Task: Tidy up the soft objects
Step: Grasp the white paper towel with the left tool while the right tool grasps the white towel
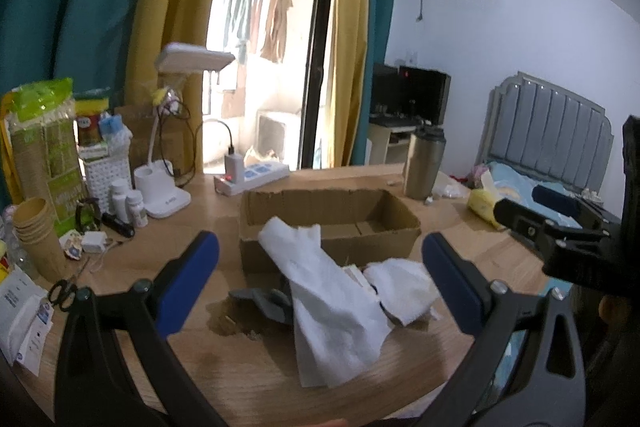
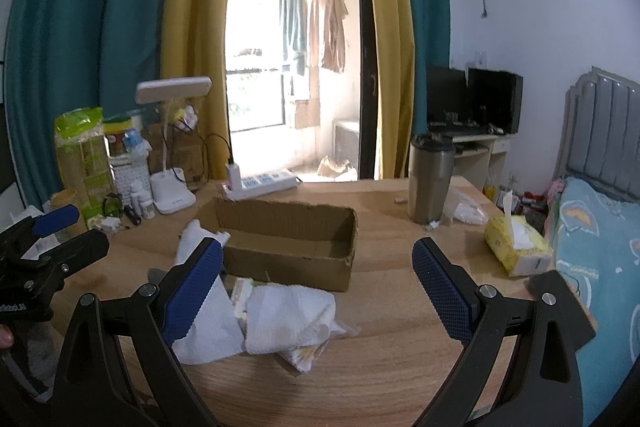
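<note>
both blue-padded black grippers, left gripper (image 1: 320, 279) and right gripper (image 2: 318, 291), hover wide apart and empty over crumpled white paper towels (image 1: 332, 311) on the wooden table (image 1: 240, 379), just before the open brown cardboard box (image 1: 332, 223). seemingly the reach step; next, close on one towel.

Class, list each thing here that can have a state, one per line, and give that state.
left hand-held gripper: open, holding nothing
right hand-held gripper: open, holding nothing
cardboard box: open-topped, looks empty
white paper towel: crumpled, on the table outside the box
steel tumbler: upright, lidded
tissue pack: open, tissue sticking out
</note>
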The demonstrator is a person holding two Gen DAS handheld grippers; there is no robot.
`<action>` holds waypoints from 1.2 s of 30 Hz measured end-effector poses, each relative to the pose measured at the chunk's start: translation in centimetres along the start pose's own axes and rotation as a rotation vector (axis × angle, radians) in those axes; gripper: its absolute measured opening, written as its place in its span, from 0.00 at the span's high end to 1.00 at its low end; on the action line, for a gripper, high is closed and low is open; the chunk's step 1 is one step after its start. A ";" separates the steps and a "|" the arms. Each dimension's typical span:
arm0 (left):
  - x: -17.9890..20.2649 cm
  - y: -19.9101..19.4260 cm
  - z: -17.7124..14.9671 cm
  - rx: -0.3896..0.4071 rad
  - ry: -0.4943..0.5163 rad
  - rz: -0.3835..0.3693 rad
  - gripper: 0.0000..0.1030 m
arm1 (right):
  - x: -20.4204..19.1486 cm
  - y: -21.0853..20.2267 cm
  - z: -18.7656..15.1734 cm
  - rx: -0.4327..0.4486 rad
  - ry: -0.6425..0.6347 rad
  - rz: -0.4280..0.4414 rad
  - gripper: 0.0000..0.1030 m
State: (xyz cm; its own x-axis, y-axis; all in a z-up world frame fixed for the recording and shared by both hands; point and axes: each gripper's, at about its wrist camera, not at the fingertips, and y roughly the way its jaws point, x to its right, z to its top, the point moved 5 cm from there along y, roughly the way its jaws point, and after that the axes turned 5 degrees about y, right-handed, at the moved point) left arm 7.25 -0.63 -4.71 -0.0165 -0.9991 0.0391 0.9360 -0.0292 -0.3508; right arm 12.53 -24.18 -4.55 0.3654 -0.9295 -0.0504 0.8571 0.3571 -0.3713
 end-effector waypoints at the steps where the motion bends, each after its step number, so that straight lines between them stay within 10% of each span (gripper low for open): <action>1: 0.0 0.4 -0.2 -0.012 -0.001 -0.004 0.01 | 0.2 0.4 -0.2 -0.011 0.004 -0.004 0.05; 31: -0.6 11.9 -4.2 -0.280 0.019 0.006 0.02 | 1.5 11.7 -5.1 -0.290 0.041 0.075 0.05; 36: -0.7 13.1 -4.7 -0.314 0.021 0.015 0.15 | 1.1 13.0 -5.4 -0.319 0.027 0.104 0.05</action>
State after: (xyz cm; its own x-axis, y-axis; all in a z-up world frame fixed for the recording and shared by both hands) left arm 17.89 -0.51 -13.70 -0.0139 -0.9998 0.0131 0.7817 -0.0190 -0.6234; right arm 22.07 -21.06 -14.45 0.4311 -0.8934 -0.1265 0.6576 0.4071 -0.6338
